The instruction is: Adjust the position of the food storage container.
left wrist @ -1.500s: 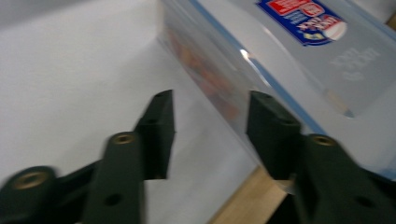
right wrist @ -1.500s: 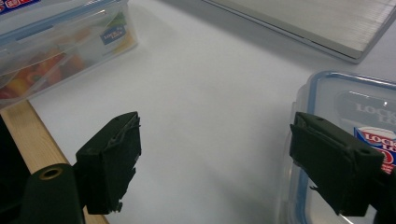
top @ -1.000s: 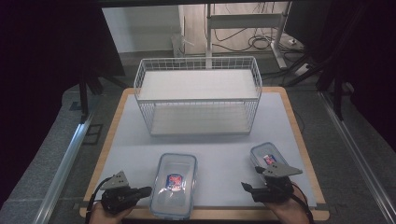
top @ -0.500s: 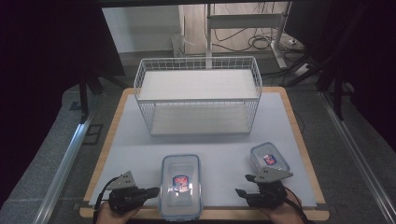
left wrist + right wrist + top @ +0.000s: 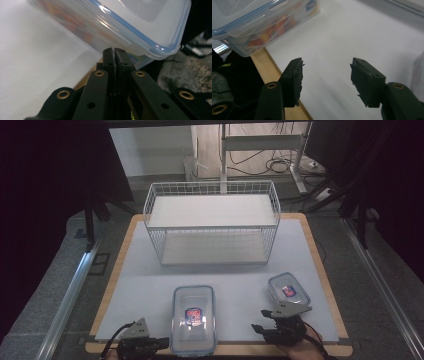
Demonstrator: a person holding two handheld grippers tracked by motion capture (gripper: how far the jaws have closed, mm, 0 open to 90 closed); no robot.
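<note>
containers: 2 (image 5: 193,320) | wire rack: 1 (image 5: 212,222) | grippers: 2 (image 5: 161,343)

Left gripper (image 5: 115,53): matte black, two flat jaws with small screw holes near the tips.
Left gripper arms: black links with brass-ringed pivot holes; a yellow-green mark at the bottom edge.
Left gripper top (image 5: 138,327): grey three-cornered plate, thin black cable trailing off.
Right gripper (image 5: 325,73): black jaws, rough and chipped inner pads, brass-ringed pivots behind.
Right gripper top (image 5: 286,309): grey three-cornered plate over a black body, black cable behind.
</note>
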